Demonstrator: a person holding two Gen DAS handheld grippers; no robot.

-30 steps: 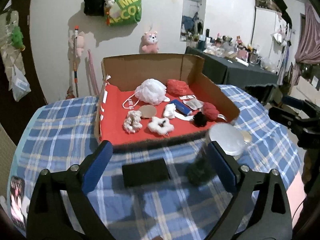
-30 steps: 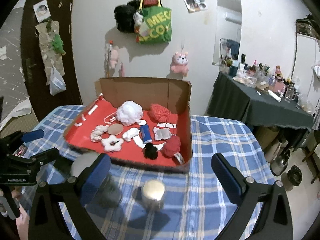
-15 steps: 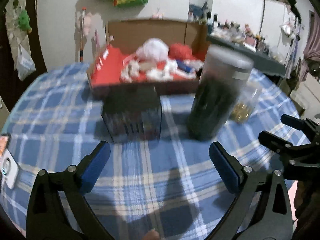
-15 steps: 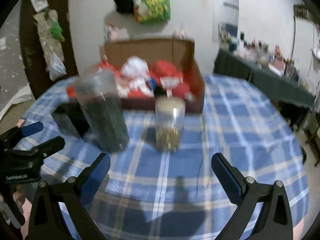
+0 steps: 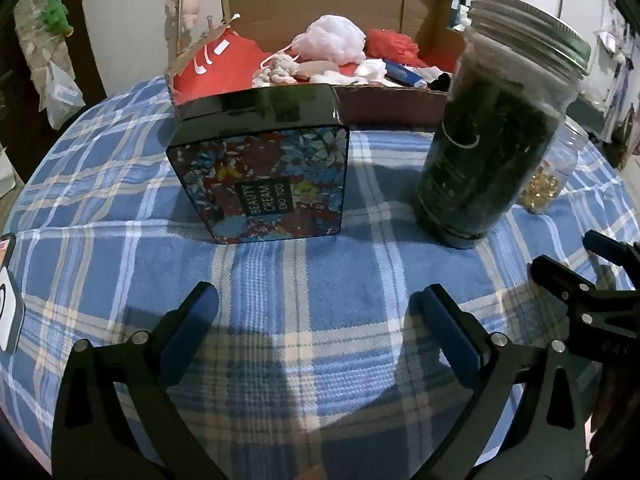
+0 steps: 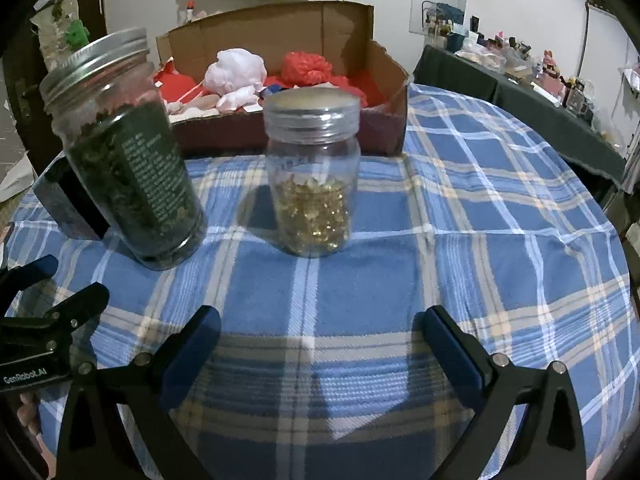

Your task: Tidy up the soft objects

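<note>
1. Soft things (image 5: 344, 46) lie piled in the box (image 5: 320, 4) at the upper middle of the left view; the tin (image 5: 264, 168) and dark jar (image 5: 492, 128) hide the box's near wall, and the small pieces cannot be told apart.
2. Right view: the dark jar covers most of the tin at the left edge, and the clear jar (image 6: 312, 176) blocks part of the box front.
3. Against a second ago, both cameras sit much lower: then the box floor showed from above; the tin and jars now loom large before it.
4. Left gripper (image 5: 316, 312), low in its frame, has its jaws opening wide, with only the plaid cloth (image 5: 120, 208) between them.
5. Right gripper (image 6: 320, 332) stands spread apart over bare cloth, holding nothing and touching neither jar.
6. Each gripper shows at the other view's lower edge, partly cut off.
</note>
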